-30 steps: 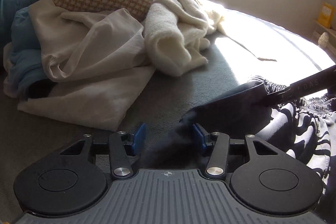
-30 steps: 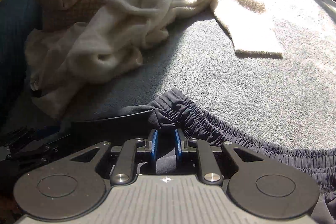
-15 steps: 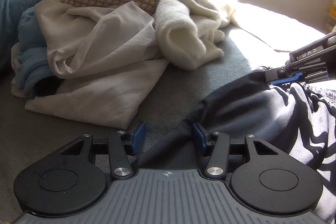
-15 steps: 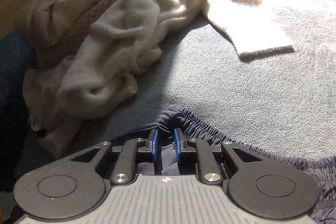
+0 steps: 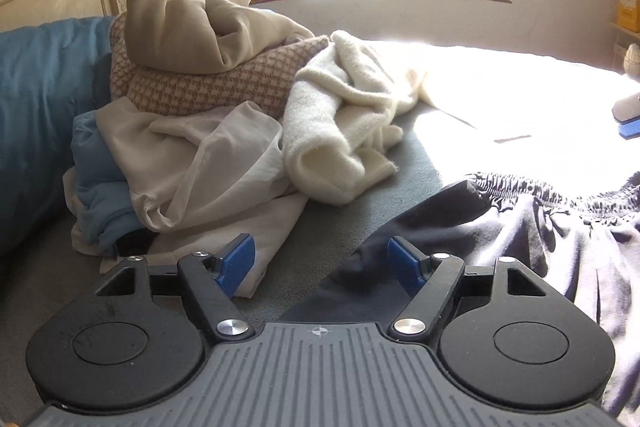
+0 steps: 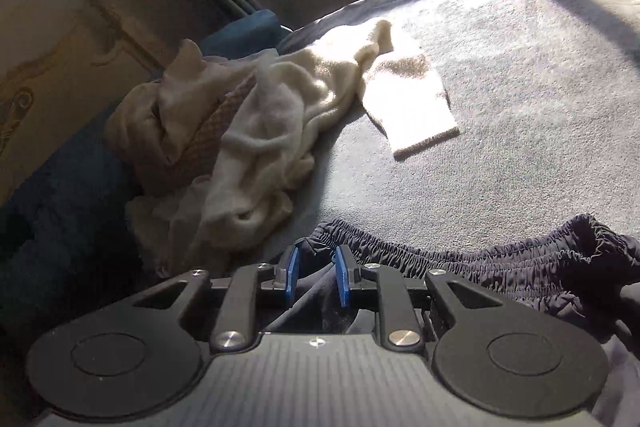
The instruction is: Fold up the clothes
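Your bed (image 5: 420, 183) carries everything, so take the dark shorts (image 5: 520, 227) as the landmark. Half a second ago your left gripper (image 5: 322, 261) had its blue pads close about a dark edge of the shorts; now the pads stand wide apart, and that edge lies loose on the bed just under and right of the gap, touching nothing I can make out. Both cameras have also tipped up, so more of the window shows. I'd judge you have let that side go, leaving the shorts down on the bed with the gathered waistband (image 6: 460, 255) stretched along their far side.

Beyond the shorts and to their left sits the heap (image 5: 208, 131) of cream and beige clothes, not folded, with a blue piece under it. A flat cream cloth (image 6: 408, 107) lies past the waistband, well apart from it.

Your right gripper (image 6: 314, 281) has its pads only narrowly parted. Dark fabric of the shorts, near the waistband's left end, runs up between them, though a gap shows beside each pad, so I cannot tell whether it grips or merely straddles the cloth.
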A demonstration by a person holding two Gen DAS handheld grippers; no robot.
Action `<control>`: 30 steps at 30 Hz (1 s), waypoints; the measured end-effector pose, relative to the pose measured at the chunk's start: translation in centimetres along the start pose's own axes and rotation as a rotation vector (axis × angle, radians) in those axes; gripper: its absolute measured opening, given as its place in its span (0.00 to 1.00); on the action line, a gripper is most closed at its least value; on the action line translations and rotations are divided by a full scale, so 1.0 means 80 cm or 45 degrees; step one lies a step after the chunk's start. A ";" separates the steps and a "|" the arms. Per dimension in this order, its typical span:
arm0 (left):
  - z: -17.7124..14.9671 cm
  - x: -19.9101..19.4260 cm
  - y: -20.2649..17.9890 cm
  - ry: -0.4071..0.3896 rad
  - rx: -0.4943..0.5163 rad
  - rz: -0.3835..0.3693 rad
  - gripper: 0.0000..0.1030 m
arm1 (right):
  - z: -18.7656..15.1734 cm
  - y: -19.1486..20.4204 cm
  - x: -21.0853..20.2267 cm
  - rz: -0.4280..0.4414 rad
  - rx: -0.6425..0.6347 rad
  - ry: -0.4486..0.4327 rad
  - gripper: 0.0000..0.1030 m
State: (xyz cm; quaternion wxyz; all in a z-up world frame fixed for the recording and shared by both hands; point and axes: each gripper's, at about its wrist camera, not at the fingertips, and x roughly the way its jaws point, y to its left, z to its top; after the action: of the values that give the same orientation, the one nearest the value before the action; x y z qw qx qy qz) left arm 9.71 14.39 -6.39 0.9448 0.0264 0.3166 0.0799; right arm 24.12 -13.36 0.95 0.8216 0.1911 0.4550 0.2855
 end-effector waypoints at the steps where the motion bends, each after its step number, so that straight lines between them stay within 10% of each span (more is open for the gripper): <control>1: 0.004 -0.011 -0.006 -0.009 0.013 -0.035 0.75 | -0.002 -0.001 -0.018 0.000 0.004 -0.008 0.21; 8: 0.030 -0.089 -0.047 -0.057 0.104 -0.289 0.84 | -0.057 0.002 -0.160 -0.018 -0.048 -0.009 0.21; 15: -0.022 -0.128 -0.124 0.300 0.201 -0.737 0.84 | -0.161 -0.060 -0.261 -0.111 0.110 0.073 0.21; 23: -0.114 -0.150 -0.159 0.622 0.237 -0.854 0.79 | -0.319 -0.178 -0.279 -0.391 0.396 0.177 0.21; 30: -0.152 -0.169 -0.124 0.791 0.209 -0.967 0.73 | -0.373 -0.212 -0.294 -0.286 0.503 0.146 0.22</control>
State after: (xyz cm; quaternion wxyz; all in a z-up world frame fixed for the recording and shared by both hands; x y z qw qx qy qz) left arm -6.93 2.31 -9.08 0.7630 -0.0416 0.5757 -0.2910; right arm -6.35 -39.82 -9.04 0.7678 0.2797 0.5662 0.1080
